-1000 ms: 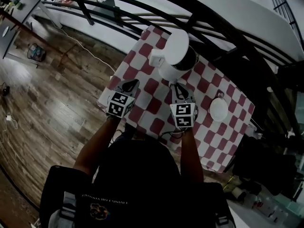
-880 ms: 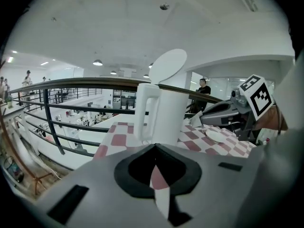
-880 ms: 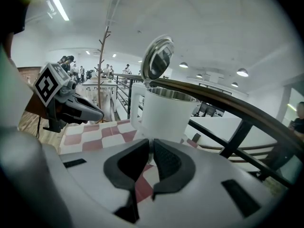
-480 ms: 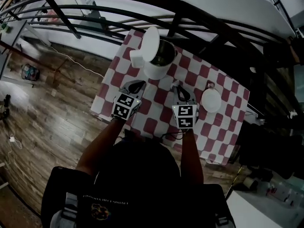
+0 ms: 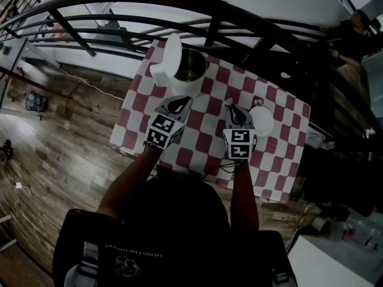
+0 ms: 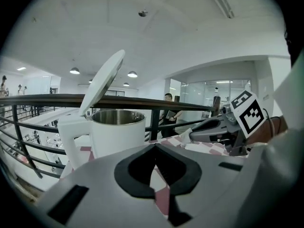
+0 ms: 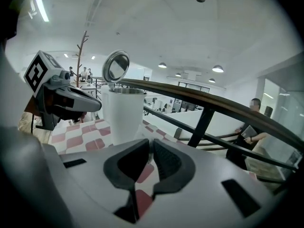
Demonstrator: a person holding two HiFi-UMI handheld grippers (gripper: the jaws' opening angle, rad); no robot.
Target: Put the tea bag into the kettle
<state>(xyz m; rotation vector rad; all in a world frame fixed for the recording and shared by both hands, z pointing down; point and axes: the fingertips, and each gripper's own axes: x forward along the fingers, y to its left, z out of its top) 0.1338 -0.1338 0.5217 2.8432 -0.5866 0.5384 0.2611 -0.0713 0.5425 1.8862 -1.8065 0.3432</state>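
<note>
Checkered table's (image 5: 198,150) far edge holds kettle (image 5: 190,70) (lid up); right tool (image 7: 150,141) pinches tea bag (image 6: 183,137), left tool (image 6: 155,145) closed.

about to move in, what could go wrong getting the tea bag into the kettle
The small white tea bag is pinched only at the right gripper's tips, well short of the white steel-lined kettle; it might slip out on the way. The shut, empty left gripper sits close beside the kettle near the red-checked table's corner; a bump could shift it.
</note>
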